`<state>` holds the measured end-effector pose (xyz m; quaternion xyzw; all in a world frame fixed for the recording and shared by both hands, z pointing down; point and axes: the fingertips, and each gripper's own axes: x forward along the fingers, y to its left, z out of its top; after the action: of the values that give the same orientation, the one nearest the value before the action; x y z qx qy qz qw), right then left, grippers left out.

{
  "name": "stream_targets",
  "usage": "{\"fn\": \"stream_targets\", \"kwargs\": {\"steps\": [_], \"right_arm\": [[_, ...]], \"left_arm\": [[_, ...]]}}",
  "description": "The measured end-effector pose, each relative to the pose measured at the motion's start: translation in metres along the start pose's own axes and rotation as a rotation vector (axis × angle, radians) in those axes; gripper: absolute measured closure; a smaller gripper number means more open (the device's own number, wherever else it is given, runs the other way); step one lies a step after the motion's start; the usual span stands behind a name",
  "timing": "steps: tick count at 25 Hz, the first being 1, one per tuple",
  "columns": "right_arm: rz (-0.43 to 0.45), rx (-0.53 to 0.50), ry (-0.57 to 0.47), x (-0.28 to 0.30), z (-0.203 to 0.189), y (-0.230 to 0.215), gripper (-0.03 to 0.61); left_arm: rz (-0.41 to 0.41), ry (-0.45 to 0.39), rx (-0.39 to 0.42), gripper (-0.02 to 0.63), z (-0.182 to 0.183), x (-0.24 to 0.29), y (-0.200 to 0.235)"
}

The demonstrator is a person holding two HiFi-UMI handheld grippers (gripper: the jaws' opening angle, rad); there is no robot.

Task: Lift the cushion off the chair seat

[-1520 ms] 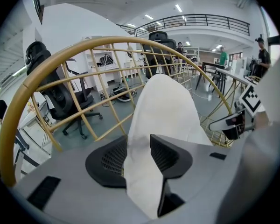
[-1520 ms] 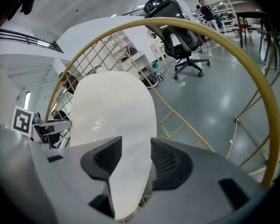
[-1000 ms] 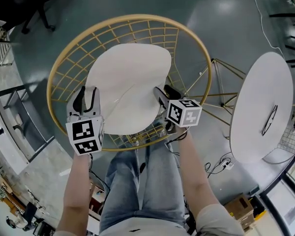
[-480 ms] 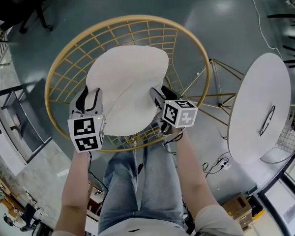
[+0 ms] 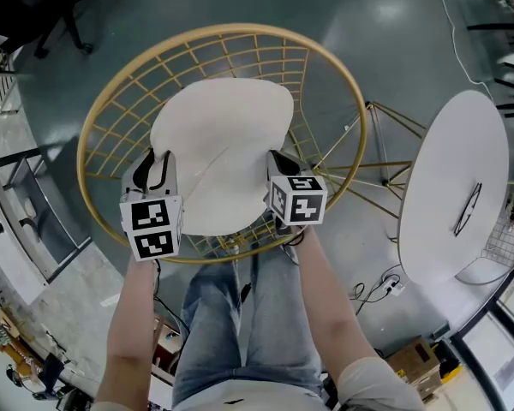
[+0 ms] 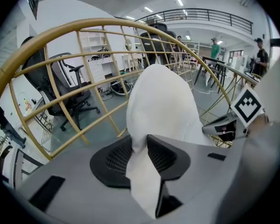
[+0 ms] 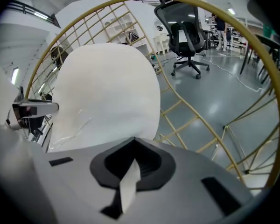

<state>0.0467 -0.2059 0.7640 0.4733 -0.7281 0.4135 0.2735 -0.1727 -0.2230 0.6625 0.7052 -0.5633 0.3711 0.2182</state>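
A white cushion (image 5: 223, 152) lies in the round gold wire chair (image 5: 343, 84). My left gripper (image 5: 158, 165) is at the cushion's left edge. Its jaws have just been closing, and in the left gripper view a fold of the cushion (image 6: 161, 101) is pinched between its pads (image 6: 116, 157). My right gripper (image 5: 278, 163) is at the cushion's right edge. In the right gripper view it is shut on a thin flap of the cushion (image 7: 107, 92), which shows white between the jaws. The cushion still rests on the seat.
A white round table (image 5: 454, 195) stands to the right, past the chair's gold legs (image 5: 385, 144). Cables (image 5: 381, 289) lie on the grey floor near the person's jeans (image 5: 240, 315). A black office chair base (image 5: 77, 7) is at the top left.
The right gripper edged left onto the cushion's right edge and its jaws closed on it. The left gripper hardly moved; its jaws narrowed onto the left edge.
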Motion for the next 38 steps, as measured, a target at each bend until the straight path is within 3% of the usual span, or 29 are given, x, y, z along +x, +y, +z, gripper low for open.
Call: {"fn": "stream_targets", "kwargs": {"steps": [5, 12, 20, 38], "right_arm": [[0.036, 0.043, -0.038, -0.009, 0.002, -0.001, 0.572], [0.09, 0.003, -0.059, -0.012, 0.004, 0.023, 0.572], [0.071, 0.073, -0.094, -0.022, 0.007, 0.0, 0.571], [0.057, 0.07, -0.168, -0.057, 0.029, 0.001, 0.57]], "left_arm": [[-0.001, 0.002, 0.015, 0.529, 0.002, -0.004, -0.001], [0.002, -0.024, 0.024, 0.557, 0.006, -0.014, -0.007], [-0.032, -0.051, -0.022, 0.568, 0.009, -0.025, -0.008], [-0.121, -0.123, -0.07, 0.572, 0.019, -0.06, -0.012]]}}
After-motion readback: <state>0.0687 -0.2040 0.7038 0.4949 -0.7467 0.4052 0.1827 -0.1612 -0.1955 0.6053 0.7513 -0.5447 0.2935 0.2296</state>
